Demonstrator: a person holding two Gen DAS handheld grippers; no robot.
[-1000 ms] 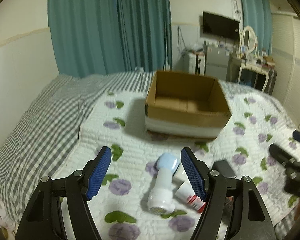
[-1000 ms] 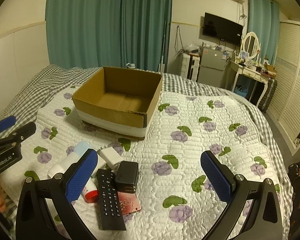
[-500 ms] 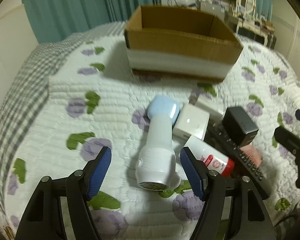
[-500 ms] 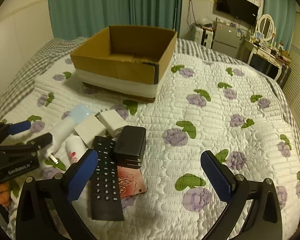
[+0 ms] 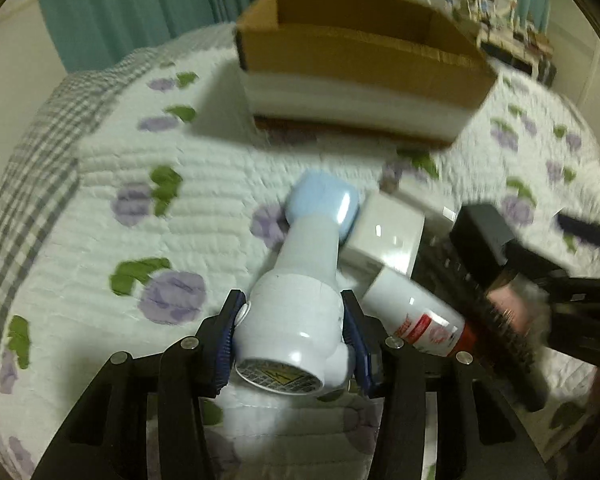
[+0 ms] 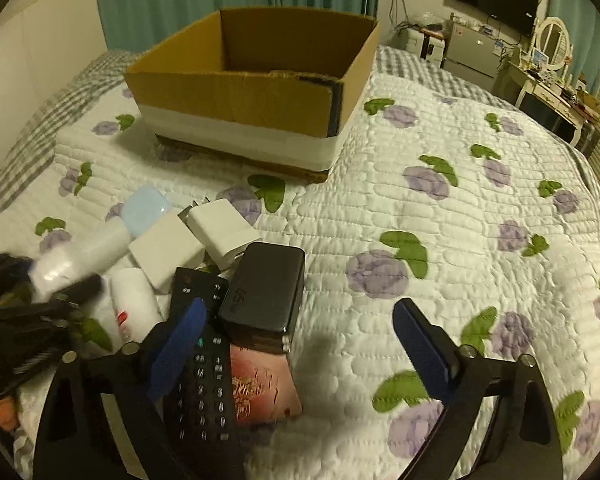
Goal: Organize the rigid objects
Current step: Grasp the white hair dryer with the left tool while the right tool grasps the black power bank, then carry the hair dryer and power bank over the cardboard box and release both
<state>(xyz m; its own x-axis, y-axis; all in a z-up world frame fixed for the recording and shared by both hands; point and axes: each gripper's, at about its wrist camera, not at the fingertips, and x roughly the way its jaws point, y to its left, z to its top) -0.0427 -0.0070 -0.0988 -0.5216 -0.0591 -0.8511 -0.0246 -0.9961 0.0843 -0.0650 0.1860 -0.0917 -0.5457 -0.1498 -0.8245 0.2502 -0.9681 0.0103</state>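
Observation:
My left gripper (image 5: 294,334) is shut on the wide end of a white device with a pale blue head (image 5: 300,280), which lies on the quilt; it also shows in the right wrist view (image 6: 100,240). Beside it lie a white charger block (image 5: 384,236), a white tube with a red label (image 5: 412,312), a black remote (image 6: 200,364), a black power brick (image 6: 266,292) and a pink card (image 6: 260,384). My right gripper (image 6: 300,352) is open, with its jaws over the remote and card. An open cardboard box (image 6: 256,80) stands behind.
A second white charger (image 6: 224,230) lies by the first. The flowered quilt (image 6: 460,240) stretches bare to the right. A checked blanket (image 5: 28,168) covers the left edge of the bed. Furniture and a mirror (image 6: 552,44) stand at the far right.
My left gripper has moved down and forward and closed on the white device. My right gripper has come lower and closer over the remote and power brick, still open.

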